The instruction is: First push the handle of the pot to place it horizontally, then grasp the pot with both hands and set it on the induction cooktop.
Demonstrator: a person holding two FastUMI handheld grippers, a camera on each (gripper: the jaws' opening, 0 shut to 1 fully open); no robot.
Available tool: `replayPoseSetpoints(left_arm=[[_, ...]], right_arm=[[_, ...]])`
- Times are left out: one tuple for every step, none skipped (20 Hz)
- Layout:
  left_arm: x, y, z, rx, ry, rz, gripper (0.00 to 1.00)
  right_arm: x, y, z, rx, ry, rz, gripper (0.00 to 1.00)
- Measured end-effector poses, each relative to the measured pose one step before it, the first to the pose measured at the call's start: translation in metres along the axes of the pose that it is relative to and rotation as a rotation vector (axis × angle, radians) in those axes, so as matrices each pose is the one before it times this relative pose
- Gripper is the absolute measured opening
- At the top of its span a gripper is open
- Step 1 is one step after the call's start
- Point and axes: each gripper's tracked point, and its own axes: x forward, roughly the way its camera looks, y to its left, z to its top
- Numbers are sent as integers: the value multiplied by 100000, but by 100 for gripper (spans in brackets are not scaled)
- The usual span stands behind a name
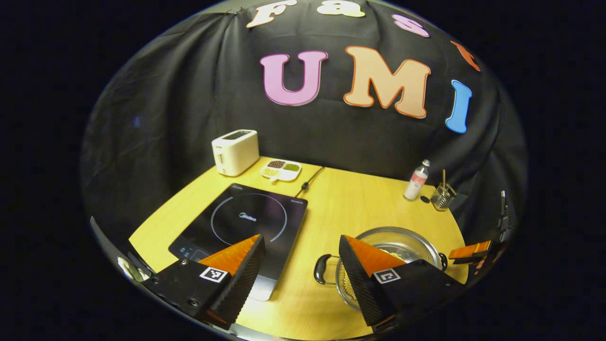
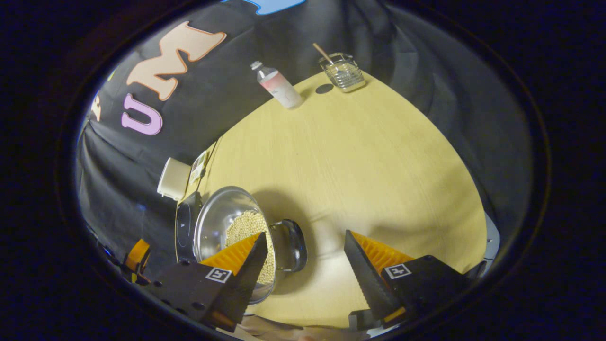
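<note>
Bench [image 1: 331, 208] carries the induction cooktop [image 1: 246, 222] on its left, with the steel pot [image 1: 397, 244] of beans just beside it: rigid, slick, probably heavy. Take hold by its loop handles [image 1: 322, 270]. Left gripper [image 1: 300, 270] and right gripper [image 2: 305, 265] both gape wide, jaws empty.

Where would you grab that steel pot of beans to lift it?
By its two loop handles: the pot has one handle toward the induction cooktop and another opposite. Each open claw, left and right, would likely come from its own side, since the round wall is wide.
</note>
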Motion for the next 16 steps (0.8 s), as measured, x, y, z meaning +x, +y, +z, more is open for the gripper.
replayPoseSetpoints(left_arm=[[630, -393, -623, 337, 2965, -1675, 96], [718, -380, -513, 304, 2795, -2028, 96], [704, -433, -452, -25, 2544, -2218, 100], [661, -233, -637, -545, 2873, -2085, 96], [744, -233, -709, -842, 3634, -1818, 96], [805, -70, -871, -972, 3523, -1147, 96], [732, 41, -695, -430, 3351, -801, 96], [862, 114, -540, 25, 2907, -454, 96], [733, -66, -602, -11, 2828, -1030, 96], [459, -221, -721, -395, 3418, -1917, 96], [613, -347, -364, -840, 2130, -2246, 97], [621, -187, -181, -1146, 1650, -1701, 97], [499, 2, -215, -1095, 1709, -739, 97], [399, 207, -316, -524, 1887, 67, 97], [363, 278, -220, -294, 1710, 833, 97], [387, 167, -238, -110, 1554, 5, 97]], right_arm=[[322, 197, -39, -532, 1376, 626, 100], [284, 293, 25, -27, 896, 680, 93], [315, 284, -5, 449, 1121, 774, 93], [320, 236, -193, 448, 1210, 565, 93], [445, 156, -92, 164, 1157, 251, 100], [219, 107, -125, -118, 943, 244, 100], [318, 55, -106, -222, 920, 39, 100], [297, 27, -183, -252, 733, -91, 100], [174, -104, -124, -184, 839, -249, 93], [78, -62, -171, -127, 1020, -61, 93], [239, -18, -62, -79, 816, -114, 92], [135, 78, -119, -109, 655, 157, 100], [155, 96, 21, -162, 569, 334, 100], [153, 30, -215, -235, 813, -14, 100], [242, -9, -77, -375, 859, 121, 100], [202, -7, -227, -484, 798, -147, 92]])
